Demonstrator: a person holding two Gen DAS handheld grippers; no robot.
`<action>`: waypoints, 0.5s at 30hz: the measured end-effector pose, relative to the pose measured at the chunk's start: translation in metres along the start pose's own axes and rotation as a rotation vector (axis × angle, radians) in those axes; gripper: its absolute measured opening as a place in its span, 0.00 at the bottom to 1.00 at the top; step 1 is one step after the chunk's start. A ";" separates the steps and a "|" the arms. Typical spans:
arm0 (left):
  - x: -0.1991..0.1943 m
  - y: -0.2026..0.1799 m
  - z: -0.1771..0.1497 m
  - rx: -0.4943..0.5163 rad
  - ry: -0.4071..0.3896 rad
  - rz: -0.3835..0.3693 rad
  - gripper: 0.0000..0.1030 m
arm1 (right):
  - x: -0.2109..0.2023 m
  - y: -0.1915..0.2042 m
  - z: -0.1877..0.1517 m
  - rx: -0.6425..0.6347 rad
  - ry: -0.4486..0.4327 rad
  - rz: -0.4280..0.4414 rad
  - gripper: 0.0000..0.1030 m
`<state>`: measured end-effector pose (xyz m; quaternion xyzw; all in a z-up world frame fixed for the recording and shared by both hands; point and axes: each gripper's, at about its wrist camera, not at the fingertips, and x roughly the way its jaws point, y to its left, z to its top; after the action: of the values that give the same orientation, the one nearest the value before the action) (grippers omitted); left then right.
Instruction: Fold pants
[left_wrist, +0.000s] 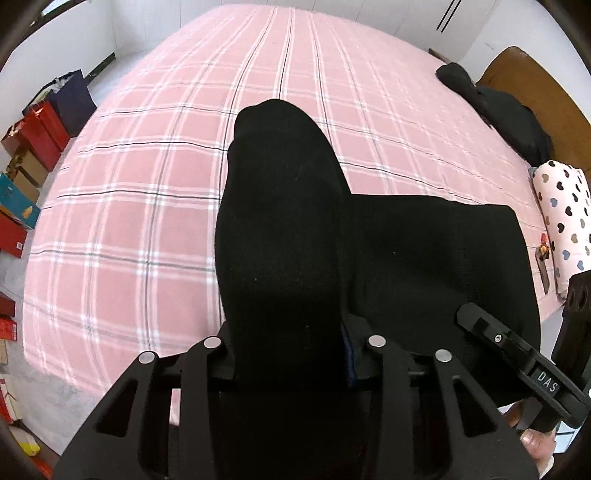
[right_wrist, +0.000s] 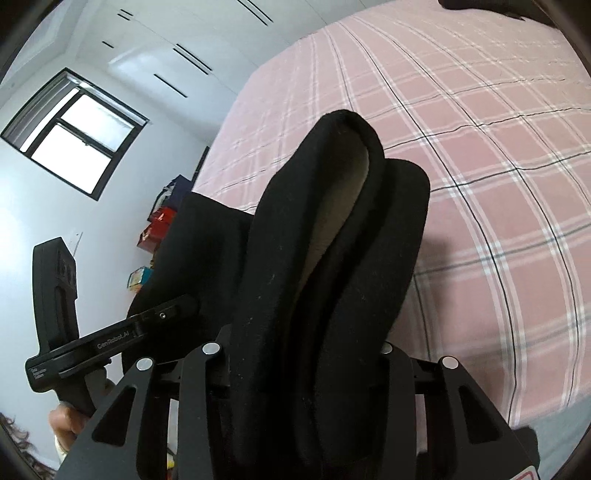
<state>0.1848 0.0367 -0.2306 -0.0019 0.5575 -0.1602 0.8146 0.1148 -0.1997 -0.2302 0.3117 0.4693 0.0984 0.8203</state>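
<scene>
Here, near: left gripper and right gripper, two tongs, each clamped on black pants; fingertips hidden under fabric. Pants lifted over pink plaid bed. Far: one heart-print pillow, dark clothes.

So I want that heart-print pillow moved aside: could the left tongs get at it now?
Probably not: the left tongs are shut on the black pants, and the pillow lies off beside the right tongs.

pink plaid bed, heart-print pillow, window
</scene>
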 end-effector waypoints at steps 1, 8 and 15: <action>-0.006 -0.001 -0.004 0.001 -0.004 0.000 0.35 | -0.005 0.002 -0.004 -0.007 -0.003 0.003 0.38; -0.037 -0.001 -0.022 0.008 -0.044 0.002 0.35 | -0.039 0.027 -0.017 -0.063 -0.036 0.034 0.38; -0.068 0.001 -0.020 0.015 -0.130 -0.004 0.35 | -0.064 0.046 -0.002 -0.110 -0.108 0.065 0.38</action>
<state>0.1451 0.0593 -0.1764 -0.0070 0.5022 -0.1656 0.8487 0.0845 -0.1919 -0.1583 0.2859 0.4080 0.1338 0.8566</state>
